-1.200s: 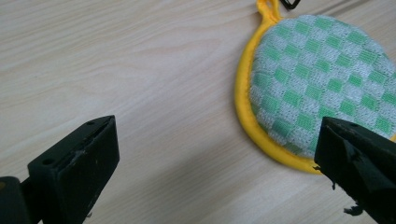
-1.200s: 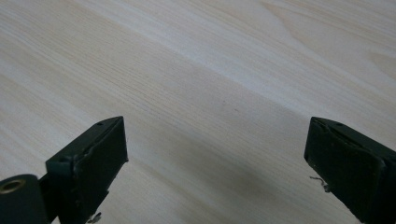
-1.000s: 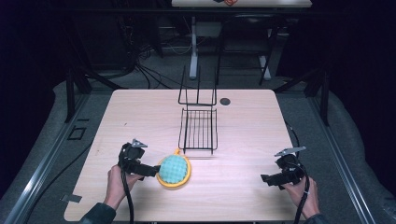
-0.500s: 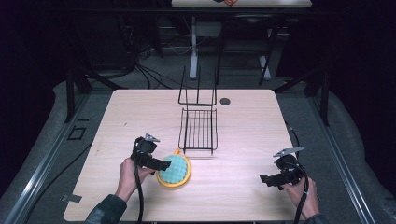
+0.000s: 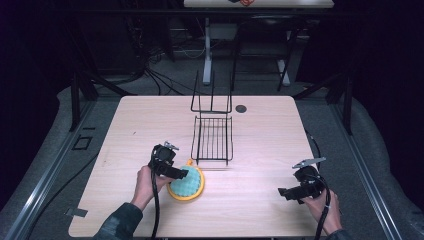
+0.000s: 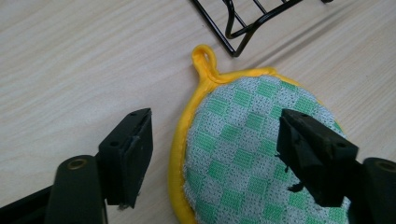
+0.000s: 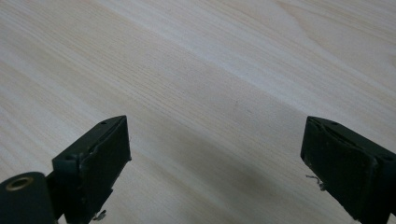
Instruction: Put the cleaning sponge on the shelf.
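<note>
We see the pale table (image 5: 260, 145) brightly lit from above, surroundings sunk in darkness; close views sharp mid-frame, jaws soft-edged, faint shadows falling beneath them.

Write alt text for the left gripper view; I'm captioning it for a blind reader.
The left tongs straddle the yellow-trimmed edge of a round green-and-white checked pot holder lying on a pale wood table, their jaws just closing and not yet pressing it. Its hanging loop points toward a black wire rack.

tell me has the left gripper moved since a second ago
Yes. The left gripper has shifted right toward the wire rack, now over the pot holder, its jaws just closing around its yellow edge.
</note>
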Demonstrator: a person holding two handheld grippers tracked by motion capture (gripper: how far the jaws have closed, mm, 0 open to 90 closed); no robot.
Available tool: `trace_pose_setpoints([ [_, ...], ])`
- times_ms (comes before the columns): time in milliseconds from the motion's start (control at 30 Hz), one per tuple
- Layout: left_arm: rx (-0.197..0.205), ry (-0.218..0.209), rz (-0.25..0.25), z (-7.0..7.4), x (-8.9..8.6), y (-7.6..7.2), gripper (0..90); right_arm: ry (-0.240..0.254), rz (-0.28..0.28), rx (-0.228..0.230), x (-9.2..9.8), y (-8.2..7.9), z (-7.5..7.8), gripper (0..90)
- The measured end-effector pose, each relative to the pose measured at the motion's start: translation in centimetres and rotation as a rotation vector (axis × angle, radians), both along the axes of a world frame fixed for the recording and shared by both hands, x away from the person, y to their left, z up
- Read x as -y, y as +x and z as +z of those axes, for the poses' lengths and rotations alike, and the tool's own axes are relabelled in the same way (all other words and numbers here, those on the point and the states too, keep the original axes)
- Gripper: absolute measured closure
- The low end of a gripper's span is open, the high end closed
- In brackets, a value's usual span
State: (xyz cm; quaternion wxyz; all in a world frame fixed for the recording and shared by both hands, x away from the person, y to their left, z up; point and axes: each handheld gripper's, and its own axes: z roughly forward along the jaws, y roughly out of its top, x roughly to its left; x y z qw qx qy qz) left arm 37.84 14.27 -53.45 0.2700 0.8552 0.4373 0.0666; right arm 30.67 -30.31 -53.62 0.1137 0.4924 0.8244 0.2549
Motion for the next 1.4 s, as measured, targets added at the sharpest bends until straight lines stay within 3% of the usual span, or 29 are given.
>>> trace_pose_setpoints([
  [233,-0.023,0.011,-0.011,-0.4,0.1,0.1,44.7,0.004,0.003,-0.003,0.0,0.0,0.1,8.0],
  [667,-0.025,-0.005,-0.012,-0.8,0.1,-0.2,62.7,0.011,0.001,0.002,0.0,-0.2,0.3,8.5],
  [1000,-0.001,0.001,0.003,-0.9,-0.1,-0.5,77.0,0.010,0.002,0.004,-0.1,-0.2,0.3,8.7],
  [1133,0.026,0.017,0.002,-1.0,0.1,-0.7,82.4,0.019,-0.001,0.007,-0.1,-0.2,0.3,8.7],
  [1233,0.052,0.033,-0.002,-1.0,0.3,-0.9,84.1,0.015,0.003,0.010,-0.1,-0.2,0.4,8.8],
  [1400,0.061,0.028,-0.011,-0.8,0.2,-0.9,85.4,0.013,0.001,0.013,0.0,-0.2,0.4,8.8],
])
